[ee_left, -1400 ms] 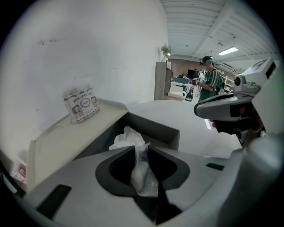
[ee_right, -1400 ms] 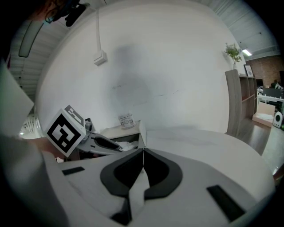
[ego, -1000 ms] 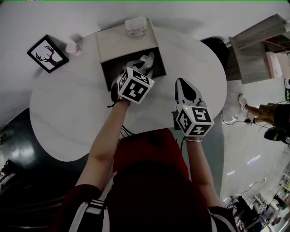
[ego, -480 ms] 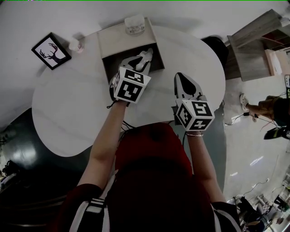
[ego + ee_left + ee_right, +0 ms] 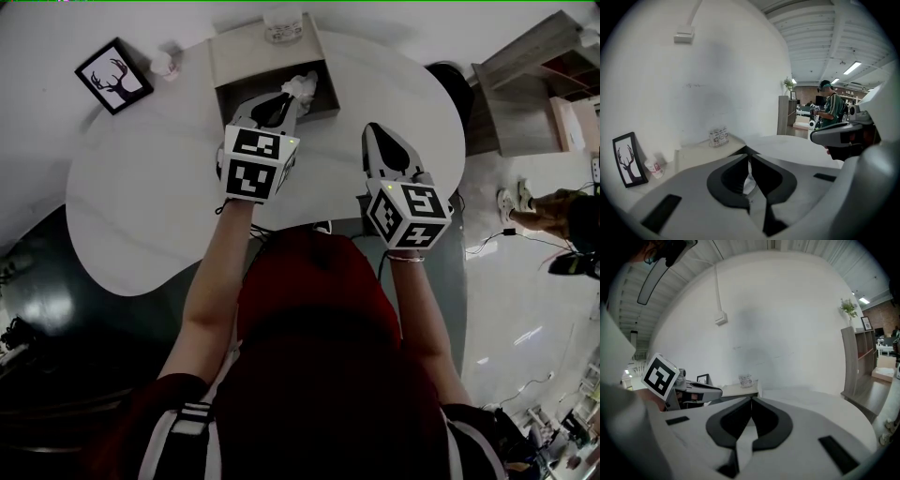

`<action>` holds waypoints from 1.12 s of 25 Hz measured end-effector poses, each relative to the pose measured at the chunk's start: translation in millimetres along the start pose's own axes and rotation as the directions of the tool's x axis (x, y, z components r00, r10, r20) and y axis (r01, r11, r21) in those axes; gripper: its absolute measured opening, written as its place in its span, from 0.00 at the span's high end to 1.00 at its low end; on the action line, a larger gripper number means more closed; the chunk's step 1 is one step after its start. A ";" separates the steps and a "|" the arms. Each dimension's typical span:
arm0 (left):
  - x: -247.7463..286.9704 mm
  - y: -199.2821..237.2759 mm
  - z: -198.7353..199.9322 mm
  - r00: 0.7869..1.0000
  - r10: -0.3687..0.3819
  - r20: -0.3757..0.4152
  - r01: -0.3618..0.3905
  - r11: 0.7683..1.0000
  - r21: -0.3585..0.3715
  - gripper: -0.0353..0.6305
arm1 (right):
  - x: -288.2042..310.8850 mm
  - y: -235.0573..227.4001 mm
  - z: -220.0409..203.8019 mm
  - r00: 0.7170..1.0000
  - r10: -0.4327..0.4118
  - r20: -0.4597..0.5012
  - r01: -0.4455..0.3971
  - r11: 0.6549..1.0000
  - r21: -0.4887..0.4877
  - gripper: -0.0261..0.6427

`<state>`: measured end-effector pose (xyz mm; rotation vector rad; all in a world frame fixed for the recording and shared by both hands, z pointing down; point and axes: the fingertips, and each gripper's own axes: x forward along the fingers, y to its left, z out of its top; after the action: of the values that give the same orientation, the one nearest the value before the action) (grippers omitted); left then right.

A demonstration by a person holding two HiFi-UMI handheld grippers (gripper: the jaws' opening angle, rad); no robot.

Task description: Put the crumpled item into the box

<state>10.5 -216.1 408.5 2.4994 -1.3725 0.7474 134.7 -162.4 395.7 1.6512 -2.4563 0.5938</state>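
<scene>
The crumpled white item (image 5: 303,86) lies inside the open box (image 5: 246,58), against its right wall. My left gripper (image 5: 282,97) hangs above the box opening, just short of the item. Its jaws have just been closing and their tips now meet. In the left gripper view (image 5: 749,157) a sliver of the white item (image 5: 748,182) shows through the slit behind the tips, and it does not look pinched. My right gripper (image 5: 376,128) hovers shut over the table (image 5: 141,187), right of the box, holding nothing.
A clear jar (image 5: 283,23) stands on the box's flap. A framed deer picture (image 5: 114,75) and a small cup (image 5: 164,64) sit at the table's far left. A wooden cabinet (image 5: 534,103) and a person's legs (image 5: 548,225) are off to the right.
My left gripper has risen and drawn back out of the box, and its jaws have gone from wide apart to closed. The item stayed in the box. My right gripper rose slightly.
</scene>
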 end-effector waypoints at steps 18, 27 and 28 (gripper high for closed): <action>-69.8 6.5 16.2 0.977 0.078 0.198 -0.051 0.989 -0.138 0.91 | -18.4 33.2 20.5 0.996 0.065 0.067 -0.062 0.997 -0.050 0.94; -94.2 3.9 4.2 0.973 0.045 0.228 -0.009 0.987 -0.160 0.91 | -23.3 58.4 21.5 0.996 0.035 0.082 -0.028 0.996 -0.085 0.94; -97.2 3.8 2.6 0.972 0.043 0.230 -0.005 0.987 -0.161 0.91 | -24.9 60.7 21.5 0.996 0.032 0.086 -0.024 0.996 -0.088 0.94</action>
<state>-34.9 -148.0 355.9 2.5088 -1.4743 0.3388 91.7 -129.4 353.0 1.6453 -2.5306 0.4204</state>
